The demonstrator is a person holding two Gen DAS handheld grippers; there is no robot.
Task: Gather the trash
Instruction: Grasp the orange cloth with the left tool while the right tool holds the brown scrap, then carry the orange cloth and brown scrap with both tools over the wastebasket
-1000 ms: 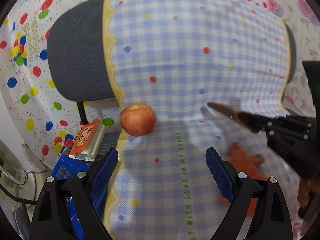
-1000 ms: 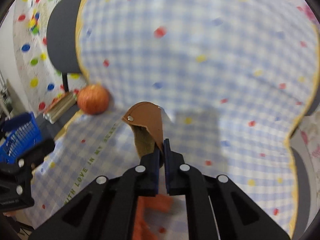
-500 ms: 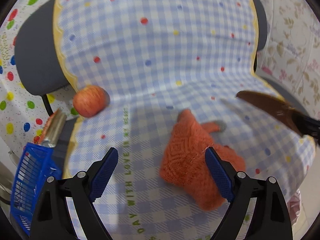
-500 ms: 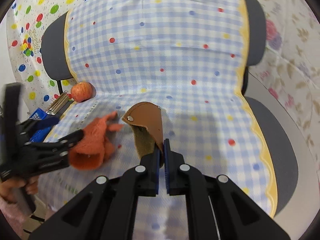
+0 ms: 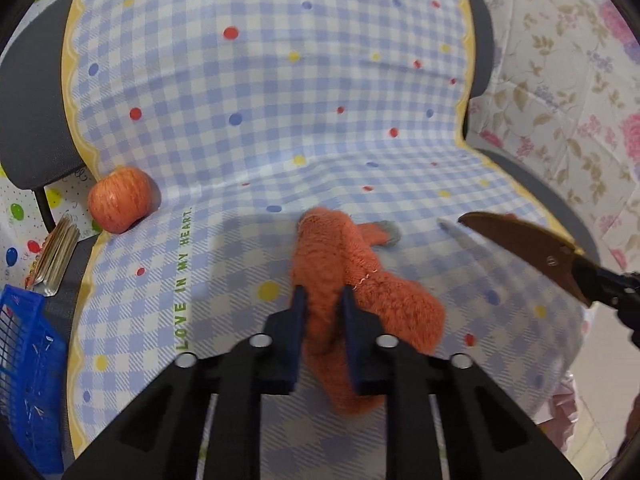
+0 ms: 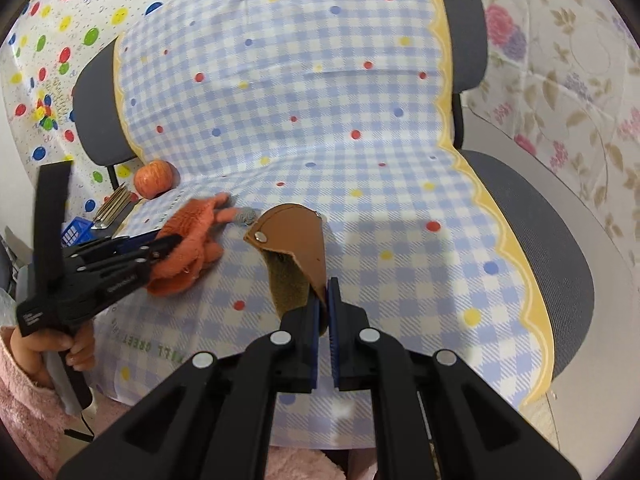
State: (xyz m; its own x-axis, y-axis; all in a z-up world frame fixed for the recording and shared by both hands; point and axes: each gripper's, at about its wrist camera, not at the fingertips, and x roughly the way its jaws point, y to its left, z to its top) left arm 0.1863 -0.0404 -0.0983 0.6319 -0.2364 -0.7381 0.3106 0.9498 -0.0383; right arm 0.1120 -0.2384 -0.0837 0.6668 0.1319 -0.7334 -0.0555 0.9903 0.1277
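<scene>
An orange knitted glove (image 5: 352, 280) is seen lying on the seat of a chair (image 6: 532, 216) that is covered with a blue and white checked cloth (image 5: 260, 92). The left gripper (image 5: 322, 302) is lowered over the glove and its jaws are closing, with a fold of the orange knit pinched between the two blue pads (image 5: 299, 312). In the right wrist view the same gripper (image 6: 168, 244) is shown from the side, held by a hand (image 6: 76, 346) in a pink fluffy sleeve (image 6: 28, 408), with the glove bunched at its tip. The right gripper (image 6: 325, 298) is closed on a brown leather piece (image 6: 292, 240), which is held up above the cloth with a greenish inner side hanging below. A red apple (image 5: 120, 200) is placed at the left edge of the seat, well apart from the glove. Beside the chair, a blue basket (image 5: 24, 380) is visible, and a foil packet (image 5: 54, 256) is lying near it
</scene>
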